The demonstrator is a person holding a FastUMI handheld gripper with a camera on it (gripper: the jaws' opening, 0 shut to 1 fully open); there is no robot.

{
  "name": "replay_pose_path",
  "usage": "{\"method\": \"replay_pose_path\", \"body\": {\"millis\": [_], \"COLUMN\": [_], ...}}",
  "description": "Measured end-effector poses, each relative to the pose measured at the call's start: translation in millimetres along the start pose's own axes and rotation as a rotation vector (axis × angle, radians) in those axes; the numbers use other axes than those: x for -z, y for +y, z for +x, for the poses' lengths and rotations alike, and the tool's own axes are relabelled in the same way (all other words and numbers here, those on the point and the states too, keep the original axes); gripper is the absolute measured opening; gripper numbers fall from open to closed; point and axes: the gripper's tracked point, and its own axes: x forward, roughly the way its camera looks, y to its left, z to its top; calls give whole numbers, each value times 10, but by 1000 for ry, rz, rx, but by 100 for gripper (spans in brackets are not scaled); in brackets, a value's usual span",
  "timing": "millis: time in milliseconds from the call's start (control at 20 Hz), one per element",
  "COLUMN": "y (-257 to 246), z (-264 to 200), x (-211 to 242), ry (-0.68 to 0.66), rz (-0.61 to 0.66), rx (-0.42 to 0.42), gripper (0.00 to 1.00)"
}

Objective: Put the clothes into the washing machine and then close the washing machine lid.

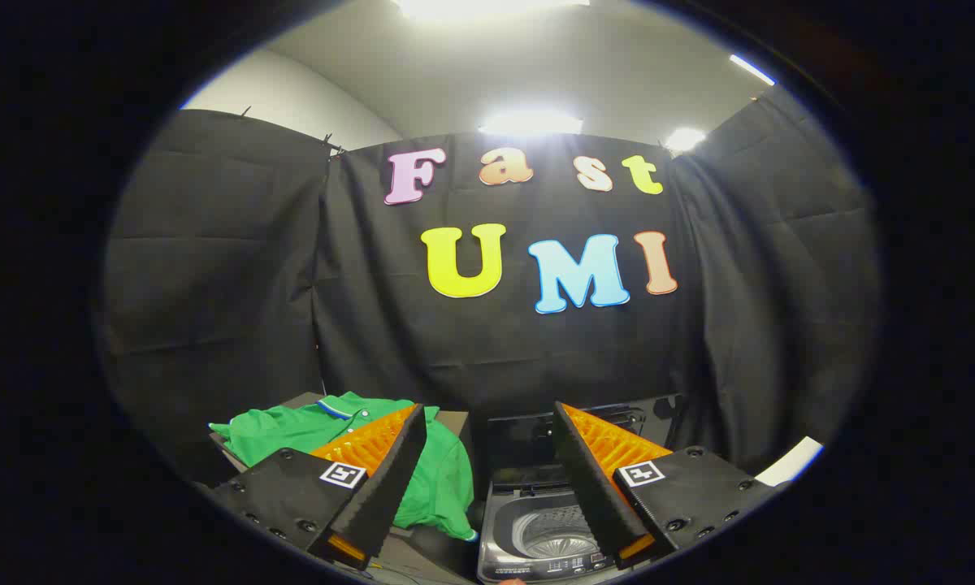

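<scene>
Gripper (487, 479) fingers apart, green shirt (439, 479) behind left finger, washing machine (536, 528) between.

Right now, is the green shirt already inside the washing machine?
No. The green shirt lies on a surface beside the washing machine, whose drum looks empty with the lid up; the tool is open.

The tongs' (491, 479) spread fingers covered part of the green shirt (292, 435) and the washing machine's (536, 520) rim (its drum only partly seen).

Ceiling lights (530, 122) glare; edges perhaps slightly blurred.
</scene>
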Motion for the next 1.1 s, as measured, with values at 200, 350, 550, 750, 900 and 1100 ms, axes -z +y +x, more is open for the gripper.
{"method": "replay_pose_path", "body": {"millis": [200, 350, 550, 750, 900, 1100], "y": [229, 305, 393, 528, 722, 1065], "z": [78, 99, 175, 251, 329, 462], "x": [-76, -121, -116, -82, 10, 161], "ry": [-17, -29, 1, 16, 58, 129], "rz": [7, 15, -16, -30, -38, -52], "rx": [-27, -32, -48, -54, -83, -141], "gripper": [97, 97, 97, 97, 97, 97]}}
